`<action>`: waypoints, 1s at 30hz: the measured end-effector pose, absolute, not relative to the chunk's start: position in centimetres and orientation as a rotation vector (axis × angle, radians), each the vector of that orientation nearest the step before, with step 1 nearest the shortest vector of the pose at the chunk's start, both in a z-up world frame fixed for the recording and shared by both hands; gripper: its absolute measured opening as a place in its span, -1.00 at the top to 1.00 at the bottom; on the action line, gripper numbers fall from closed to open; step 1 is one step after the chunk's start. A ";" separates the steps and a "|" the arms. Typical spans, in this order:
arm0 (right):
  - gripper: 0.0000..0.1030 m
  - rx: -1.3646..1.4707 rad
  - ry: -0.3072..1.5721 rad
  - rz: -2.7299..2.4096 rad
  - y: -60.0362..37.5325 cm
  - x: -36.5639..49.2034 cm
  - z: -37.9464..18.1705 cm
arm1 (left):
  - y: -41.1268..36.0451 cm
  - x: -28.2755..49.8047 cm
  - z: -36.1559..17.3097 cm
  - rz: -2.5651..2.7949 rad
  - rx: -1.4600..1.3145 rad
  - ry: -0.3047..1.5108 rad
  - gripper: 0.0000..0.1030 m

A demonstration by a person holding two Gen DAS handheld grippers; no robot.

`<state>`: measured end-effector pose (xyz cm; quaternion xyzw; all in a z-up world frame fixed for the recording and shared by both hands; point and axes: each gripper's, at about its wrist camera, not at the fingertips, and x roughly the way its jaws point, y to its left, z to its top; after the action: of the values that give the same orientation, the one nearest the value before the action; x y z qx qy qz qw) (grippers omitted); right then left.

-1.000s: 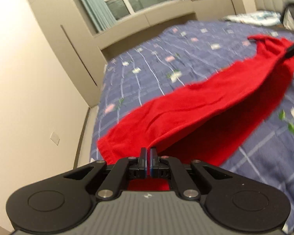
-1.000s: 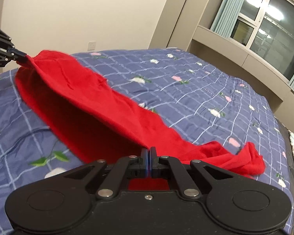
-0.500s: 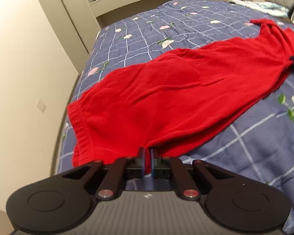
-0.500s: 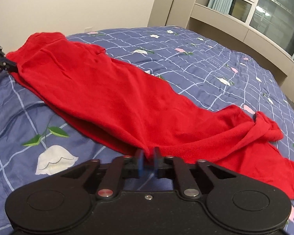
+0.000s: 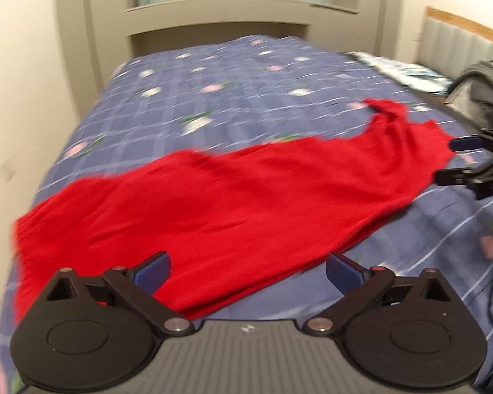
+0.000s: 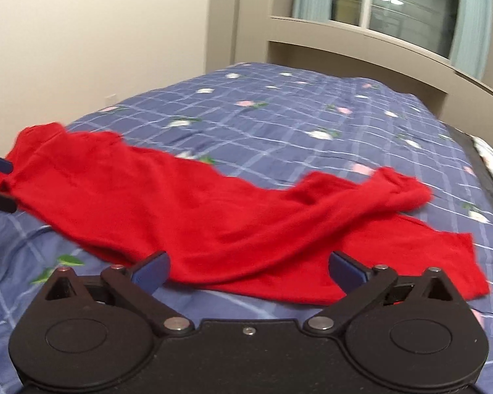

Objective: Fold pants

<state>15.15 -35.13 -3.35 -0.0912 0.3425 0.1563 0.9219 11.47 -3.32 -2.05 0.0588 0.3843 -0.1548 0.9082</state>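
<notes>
Lying flat along the blue plaid bed, the red pants stretch from about 8 o'clock to 2 o'clock in the left wrist view, with the hem ends bunched toward 3 o'clock in the right wrist view. Both the left gripper and the right gripper have jaws spread wide and holding nothing, each poised just at the near edge of the fabric. A grey garment sits at 2 o'clock by the headboard.

Blue floral bedspread, curtained window, headboard.
</notes>
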 end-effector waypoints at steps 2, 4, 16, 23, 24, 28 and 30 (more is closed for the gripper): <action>-0.99 -0.178 0.713 0.282 -37.0 16.0 -3.1 | -6.0 12.6 -1.9 -0.382 0.127 0.774 -0.99; -0.99 -0.179 0.714 0.245 -38.9 16.9 -2.7 | -8.9 13.5 -2.0 -0.430 0.139 0.750 -0.99; -0.96 -0.164 0.740 0.185 -45.5 27.5 0.4 | -25.2 16.8 -3.1 -0.672 0.311 0.649 -0.49; -0.59 -0.264 0.823 0.204 -42.9 34.4 -0.2 | -28.3 18.0 -4.7 -0.707 0.359 0.697 0.38; -0.53 -0.273 0.846 0.201 -42.4 35.2 -0.7 | -28.6 18.3 -4.9 -0.697 0.365 0.712 0.51; -0.38 -0.290 0.952 0.174 -40.7 38.4 -3.1 | -29.1 19.1 -5.6 -0.667 0.361 0.768 0.92; 0.21 -0.313 0.996 0.153 -40.1 39.2 -4.4 | -29.0 19.3 -5.4 -0.659 0.356 0.771 1.00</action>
<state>39.16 -40.13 -4.37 -0.1492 0.4753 0.0732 0.8640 19.28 -28.97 -5.45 0.1694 0.3673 -0.3137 0.8591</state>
